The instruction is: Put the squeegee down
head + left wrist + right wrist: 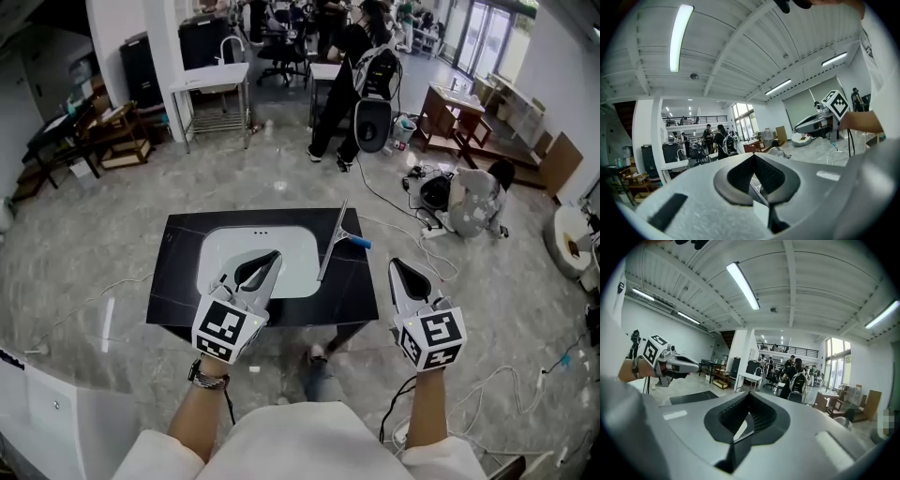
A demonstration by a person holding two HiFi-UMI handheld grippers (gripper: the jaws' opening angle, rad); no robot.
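The squeegee (pixel 331 246), a long metal blade with a short blue handle, lies on the black table (pixel 183 281) just right of the white sink basin (pixel 225 246). No gripper touches it. My left gripper (pixel 277 254) hovers over the sink's near edge, shut and empty, pointing level (pixel 753 156). Off the table's right front corner my right gripper (pixel 394 263) is held up over the floor, to the right of the squeegee, its jaws shut with nothing between them (pixel 750 393). Each gripper shows in the other's view.
A person with a backpack (pixel 354 66) stands beyond the table and another (pixel 473 202) crouches at the right among cables (pixel 427 248). A white bench (pixel 214 80) and wooden furniture (pixel 455 117) stand farther back. A white cabinet (pixel 56 408) is at my near left.
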